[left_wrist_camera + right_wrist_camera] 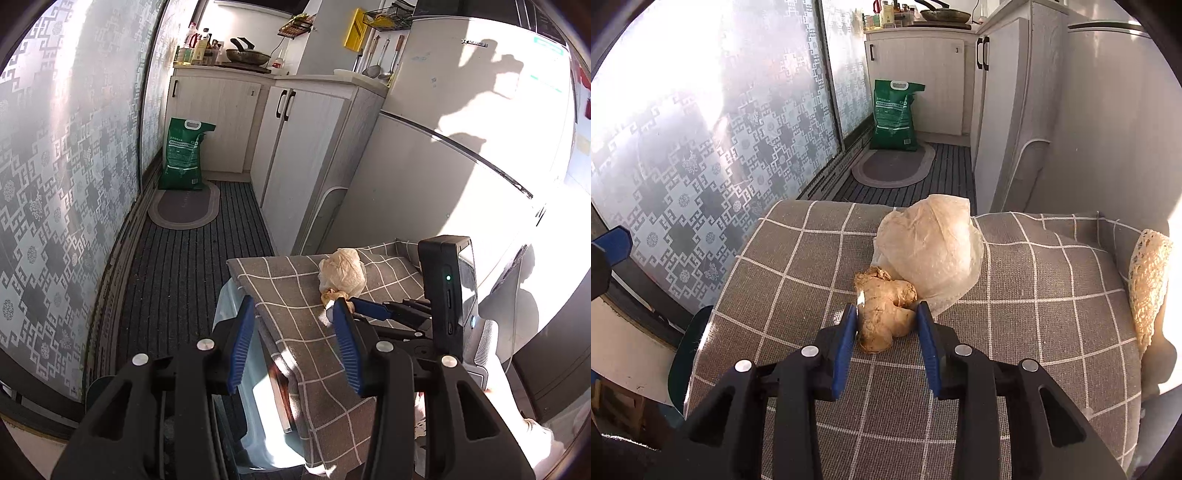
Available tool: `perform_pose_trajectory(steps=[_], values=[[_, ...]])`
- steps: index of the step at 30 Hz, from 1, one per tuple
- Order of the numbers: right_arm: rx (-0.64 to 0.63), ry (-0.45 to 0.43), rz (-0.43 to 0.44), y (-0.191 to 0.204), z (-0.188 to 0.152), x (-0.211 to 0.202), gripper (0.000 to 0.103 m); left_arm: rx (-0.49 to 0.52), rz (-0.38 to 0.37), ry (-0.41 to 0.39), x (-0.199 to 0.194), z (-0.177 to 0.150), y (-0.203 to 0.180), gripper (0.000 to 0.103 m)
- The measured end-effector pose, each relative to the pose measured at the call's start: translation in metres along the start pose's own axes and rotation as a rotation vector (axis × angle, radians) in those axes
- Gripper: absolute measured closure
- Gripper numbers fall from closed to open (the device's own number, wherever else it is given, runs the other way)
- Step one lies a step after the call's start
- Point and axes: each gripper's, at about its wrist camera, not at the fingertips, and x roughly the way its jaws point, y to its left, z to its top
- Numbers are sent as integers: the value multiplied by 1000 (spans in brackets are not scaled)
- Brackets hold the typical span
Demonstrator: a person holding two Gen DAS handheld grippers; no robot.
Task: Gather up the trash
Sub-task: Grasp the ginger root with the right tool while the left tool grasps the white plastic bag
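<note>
A knobbly piece of ginger (884, 312) lies on a grey checked cloth (1034, 295) that covers a low surface. A crumpled whitish plastic bag (929, 247) lies just behind it and touches it. My right gripper (887, 314) has its blue fingers on either side of the ginger, close against it. In the left wrist view the bag (341, 271) and the ginger (332, 294) show beyond my left gripper (293, 314), which is open and empty above the cloth's left edge. The right gripper (354, 304) also shows there, at the ginger.
A bin lined with a clear bag (255, 398) stands below the cloth's left edge. A patterned glass door (701, 147) runs along the left. White cabinets (295, 147), a fridge (461, 147), a green sack (895, 116) and an oval mat (892, 166) lie ahead. A lace cloth (1148, 280) hangs at right.
</note>
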Motion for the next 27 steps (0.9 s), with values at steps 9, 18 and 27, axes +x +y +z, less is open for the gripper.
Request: perform_pose_trajectory(steps=[9, 18, 27], values=[[13, -13, 27, -18, -12, -32, 72, 30, 0, 16, 20, 4, -21, 56], [82, -61, 54, -64, -27, -66, 72, 91, 42, 87, 76, -1, -54, 53], [96, -84, 92, -86, -37, -78, 72, 123, 49, 152, 127, 5, -76, 53]])
